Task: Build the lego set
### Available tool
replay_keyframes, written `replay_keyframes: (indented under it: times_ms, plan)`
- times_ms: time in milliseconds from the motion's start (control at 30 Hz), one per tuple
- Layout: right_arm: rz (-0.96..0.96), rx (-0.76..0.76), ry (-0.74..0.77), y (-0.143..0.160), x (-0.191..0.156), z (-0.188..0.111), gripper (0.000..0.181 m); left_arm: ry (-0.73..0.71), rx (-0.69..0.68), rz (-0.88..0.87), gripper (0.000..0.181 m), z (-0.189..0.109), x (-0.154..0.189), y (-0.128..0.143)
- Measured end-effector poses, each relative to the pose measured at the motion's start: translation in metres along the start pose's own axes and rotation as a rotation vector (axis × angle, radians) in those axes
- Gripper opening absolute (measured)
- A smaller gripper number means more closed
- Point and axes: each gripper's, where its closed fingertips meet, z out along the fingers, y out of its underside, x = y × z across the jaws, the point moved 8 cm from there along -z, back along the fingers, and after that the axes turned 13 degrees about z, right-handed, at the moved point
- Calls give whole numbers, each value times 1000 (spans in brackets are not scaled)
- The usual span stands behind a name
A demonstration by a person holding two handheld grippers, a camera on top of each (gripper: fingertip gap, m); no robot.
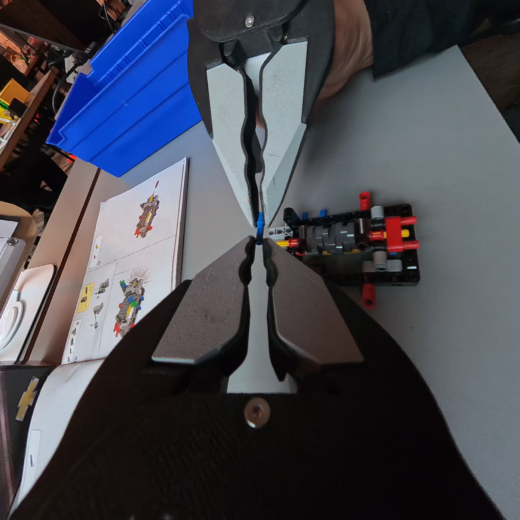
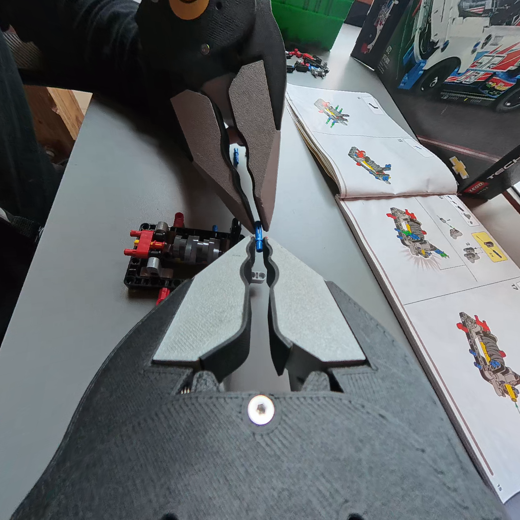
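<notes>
Both tongs meet tip to tip above the grey table (image 1: 422, 140); the left gripper (image 1: 259, 244) and right gripper (image 2: 260, 240) each pinch one end of a blue pin (image 2: 258, 235); the half-built model (image 1: 354, 242) sits just beside them; the open booklet (image 2: 422, 253) lies nearby.

My count around the two claws

I saw two grippers, left (image 1: 259, 244) and right (image 2: 260, 240), tip to tip on one blue pin (image 2: 258, 235); a second blue pin (image 2: 235, 156) lay behind the left claw, one partly built model (image 2: 174, 253) beside them, one open booklet (image 2: 422, 253), one box (image 2: 450, 56).
</notes>
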Motion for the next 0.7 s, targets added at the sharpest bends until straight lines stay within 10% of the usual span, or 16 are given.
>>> replay_keyframes:
  times_ms: [300, 700]
  plan:
    - [132, -75, 4, 15, 2, -18, 1, 263, 64, -326, 37, 0, -6, 8]
    - [213, -94, -15, 25, -1, -27, 1, 335, 45, -379, 16, 13, -6, -2]
